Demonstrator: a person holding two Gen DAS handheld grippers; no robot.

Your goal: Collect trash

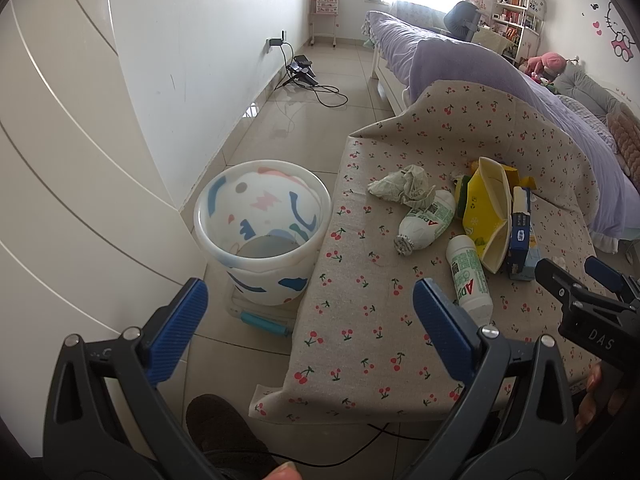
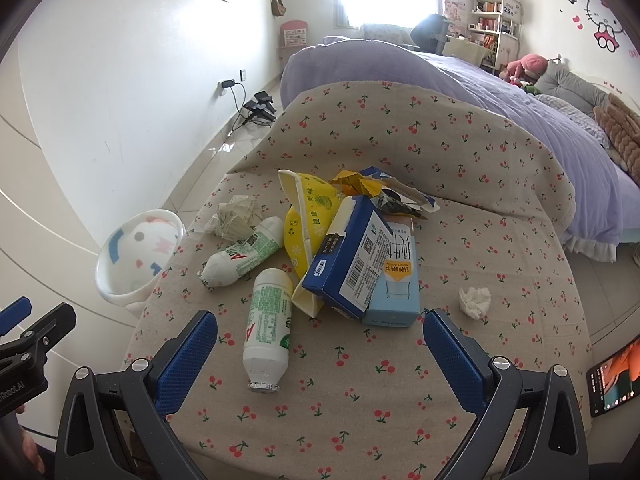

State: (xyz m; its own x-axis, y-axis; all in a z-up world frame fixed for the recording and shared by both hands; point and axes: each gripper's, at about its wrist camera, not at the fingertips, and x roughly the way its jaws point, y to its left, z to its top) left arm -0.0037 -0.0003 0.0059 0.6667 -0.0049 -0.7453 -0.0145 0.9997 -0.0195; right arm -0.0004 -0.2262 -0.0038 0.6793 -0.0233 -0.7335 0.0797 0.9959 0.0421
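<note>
Left wrist view has the left gripper (image 1: 310, 308) spread wide and holding nothing, low in the frame over the gap between the trash bin (image 1: 262, 236) and the left edge of the cherry-print tablecloth (image 1: 360, 312). Bare floor tile (image 1: 304, 128) runs up the middle of the frame toward the far wall. The bin stands on the floor just beside the table edge; its inside shows only printed wall and a grey bottom, so it looks empty, though the near rim hides part of it.

Right wrist view has the right gripper (image 2: 320, 340) also spread and empty, low centre, with open cloth between its fingers. Trash sits mid-frame: a white bottle (image 2: 267, 320) lying nearest, a second bottle (image 2: 240, 256) left of it, crumpled paper (image 2: 236, 216) above that, a yellow carton (image 2: 306, 224), a dark blue box (image 2: 348, 264) leaning on a light blue box (image 2: 396, 296), and torn wrappers (image 2: 384, 192) behind, hard to make out. A tissue wad (image 2: 475, 302) lies apart at right. A phone (image 2: 614, 376) is cut off at the right edge
</note>
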